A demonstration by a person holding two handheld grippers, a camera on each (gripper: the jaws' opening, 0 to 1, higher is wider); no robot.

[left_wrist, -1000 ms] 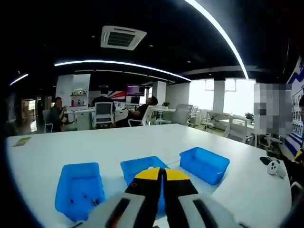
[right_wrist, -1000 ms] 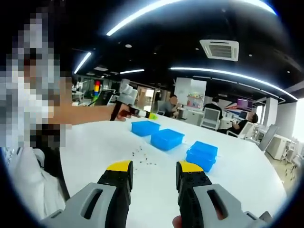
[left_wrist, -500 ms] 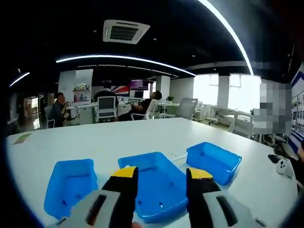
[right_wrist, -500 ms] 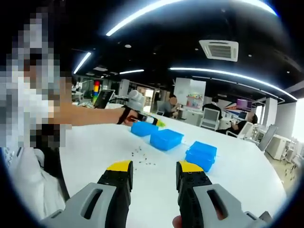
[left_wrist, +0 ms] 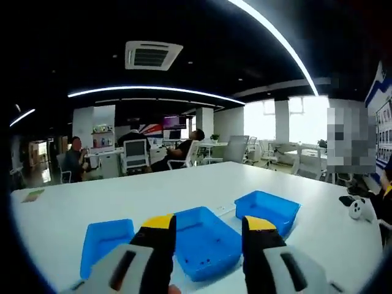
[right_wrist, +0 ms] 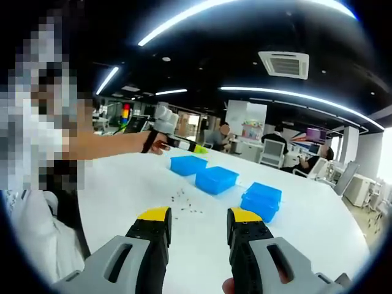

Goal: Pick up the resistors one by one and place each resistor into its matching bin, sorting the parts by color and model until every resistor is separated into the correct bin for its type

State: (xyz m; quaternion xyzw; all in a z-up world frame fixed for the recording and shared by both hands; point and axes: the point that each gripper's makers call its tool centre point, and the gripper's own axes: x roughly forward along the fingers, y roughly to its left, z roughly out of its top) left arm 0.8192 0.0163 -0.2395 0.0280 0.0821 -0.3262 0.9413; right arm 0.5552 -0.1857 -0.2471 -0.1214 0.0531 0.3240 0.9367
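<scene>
Three blue bins stand in a row on the white table: left bin point(left_wrist: 105, 242), middle bin point(left_wrist: 205, 244), right bin point(left_wrist: 267, 210). My left gripper point(left_wrist: 208, 225) hangs open above the middle bin, nothing between its jaws; small dark parts lie on that bin's floor. In the right gripper view the same bins point(right_wrist: 216, 179) lie farther off, with loose resistors point(right_wrist: 184, 203) scattered on the table before them. My right gripper point(right_wrist: 199, 215) is open and empty, short of the resistors. The left gripper point(right_wrist: 197, 149) shows there above the far bin point(right_wrist: 187, 164).
The person's bare forearm point(right_wrist: 110, 147) reaches across the table point(right_wrist: 128, 184) from the left. A white controller point(left_wrist: 355, 211) lies near the table's right edge and a green card point(left_wrist: 30, 196) at its far left. Seated people, desks and chairs stand behind the table.
The left gripper went from shut to open over the middle bin, then lifted away a little. The right gripper has stayed still.
</scene>
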